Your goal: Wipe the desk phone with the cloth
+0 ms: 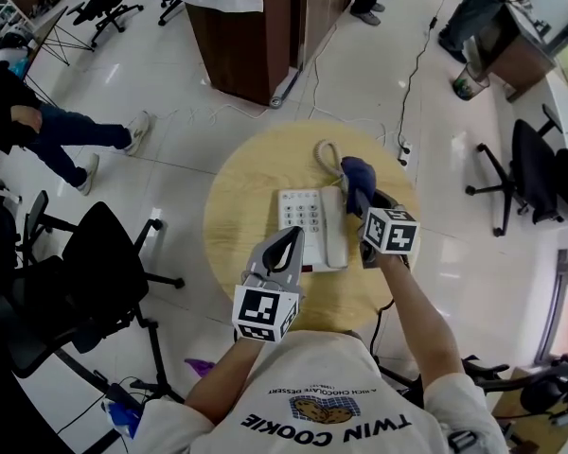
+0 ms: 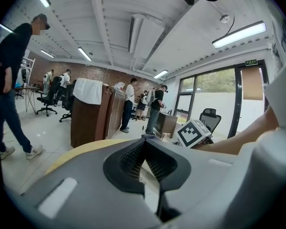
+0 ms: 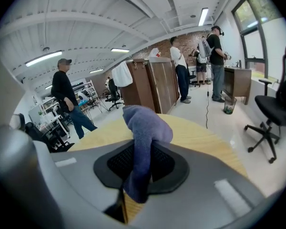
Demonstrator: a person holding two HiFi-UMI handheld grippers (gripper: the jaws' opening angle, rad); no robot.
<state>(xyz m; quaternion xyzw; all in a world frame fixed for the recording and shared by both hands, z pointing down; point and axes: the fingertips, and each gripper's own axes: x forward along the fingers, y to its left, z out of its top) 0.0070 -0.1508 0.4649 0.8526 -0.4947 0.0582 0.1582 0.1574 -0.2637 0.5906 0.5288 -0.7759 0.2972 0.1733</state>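
A white desk phone (image 1: 312, 225) with a keypad and a handset lies on the round wooden table (image 1: 237, 206), its coiled cord (image 1: 326, 155) running to the far side. My right gripper (image 1: 360, 197) is shut on a blue-purple cloth (image 1: 356, 180) beside the handset's far end; in the right gripper view the cloth (image 3: 142, 142) is pinched between the jaws and bunches above them. My left gripper (image 1: 288, 244) hovers at the phone's near left corner, jaws closed with nothing between them; its fingertips (image 2: 144, 147) meet.
A black office chair (image 1: 95, 263) stands left of the table and another (image 1: 530, 173) to the right. A brown wooden cabinet (image 1: 256, 26) stands beyond the table. People stand and sit around the room. A cable (image 1: 412, 74) runs across the floor.
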